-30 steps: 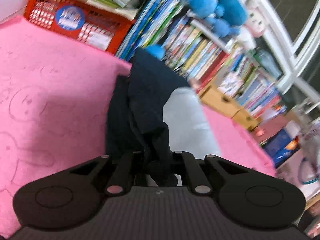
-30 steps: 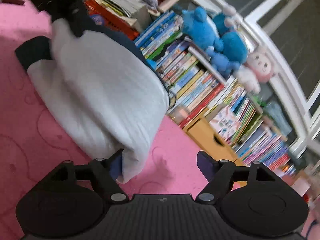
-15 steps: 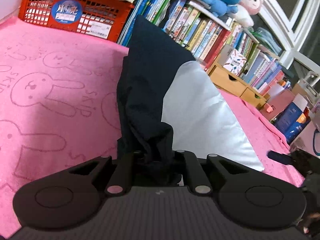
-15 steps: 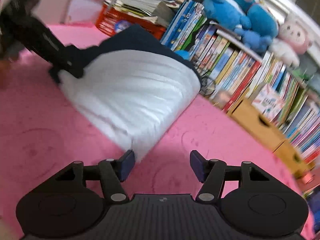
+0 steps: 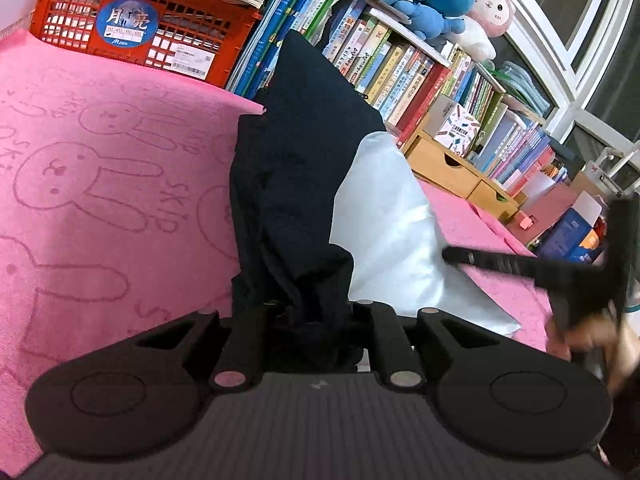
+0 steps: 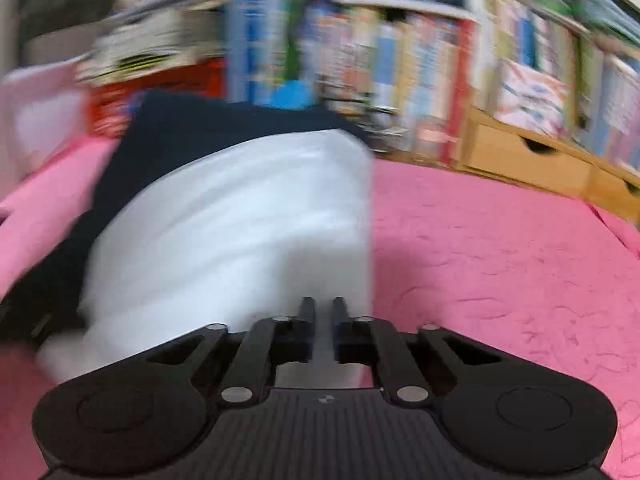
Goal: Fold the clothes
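Landmark for everything here was the garment [image 5: 304, 184], a dark navy and white piece lying on the pink bunny-print cover [image 5: 100, 184].

Left of the garment, only bare pink cover. Beyond it, up and left, the red crate [image 5: 136, 36] and the row of books [image 5: 392, 64].

My left gripper [image 5: 310, 320] was clenched on the bunched navy edge at the near end of the garment. The fabric looked crumpled there, so I judged I might be holding more than one layer. Risk: a lift would then drag the underside along and the fold would come out lumpy.

My right gripper [image 6: 320, 312] was clamped on the near white corner of the garment, thin cloth showing between the closed jaws. In the left view it [image 5: 460, 256] came in from the right, its tips on the white panel. The right view was heavily smeared, so I couldn't tell how deep the bite was. Risk: if only a sliver of the edge was caught, the white corner would slip out once pulled.

Other risks, judging from the layout:
- Two grips at uneven heights would leave the fold line skewed.
- Pulling apart too hard would stretch or twist the cloth instead of flattening it.
- The far end of the garment lay near the books; swinging it that way could snag on them.

Right of the garment: more pink cover, then the wooden drawers [image 6: 528, 160].
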Available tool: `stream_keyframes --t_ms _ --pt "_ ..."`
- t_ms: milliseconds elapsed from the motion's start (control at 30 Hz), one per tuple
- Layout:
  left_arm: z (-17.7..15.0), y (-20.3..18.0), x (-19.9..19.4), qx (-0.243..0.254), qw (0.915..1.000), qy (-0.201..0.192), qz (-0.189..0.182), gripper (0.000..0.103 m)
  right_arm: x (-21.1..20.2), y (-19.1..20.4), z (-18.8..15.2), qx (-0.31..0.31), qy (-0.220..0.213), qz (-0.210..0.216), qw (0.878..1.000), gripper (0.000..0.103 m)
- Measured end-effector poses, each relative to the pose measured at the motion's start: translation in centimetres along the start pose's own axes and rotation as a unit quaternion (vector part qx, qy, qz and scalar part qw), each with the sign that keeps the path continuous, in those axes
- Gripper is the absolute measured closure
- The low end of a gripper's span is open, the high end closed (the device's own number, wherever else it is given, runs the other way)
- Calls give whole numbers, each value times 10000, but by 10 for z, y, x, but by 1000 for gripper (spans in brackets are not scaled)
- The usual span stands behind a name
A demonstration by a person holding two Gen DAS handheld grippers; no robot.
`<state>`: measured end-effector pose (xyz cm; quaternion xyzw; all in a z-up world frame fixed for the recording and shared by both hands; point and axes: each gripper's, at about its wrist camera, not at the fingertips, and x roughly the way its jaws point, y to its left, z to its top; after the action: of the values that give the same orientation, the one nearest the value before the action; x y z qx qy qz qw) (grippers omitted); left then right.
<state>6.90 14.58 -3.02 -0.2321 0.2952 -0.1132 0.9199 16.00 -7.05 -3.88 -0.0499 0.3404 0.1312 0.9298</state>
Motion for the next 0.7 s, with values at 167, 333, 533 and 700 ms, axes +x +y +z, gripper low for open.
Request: stream_keyframes --t_ms 167,333,533,700 --pt "-1 4 0 -92 9999 -5 -83 89 4 26 36 -512 -257 37 9984 92" --pt "-1 8 -1 -184 9997 -2 -173 88 77 28 70 -383 83 -337 9987 94" --pt "0 14 -3 -385 9987 -3 -335 88 122 -1 104 73 234 -1212 9923 89" --pt "0 17 -4 -474 9981 -14 -406 88 34 32 80 -245 -158 622 9976 88"
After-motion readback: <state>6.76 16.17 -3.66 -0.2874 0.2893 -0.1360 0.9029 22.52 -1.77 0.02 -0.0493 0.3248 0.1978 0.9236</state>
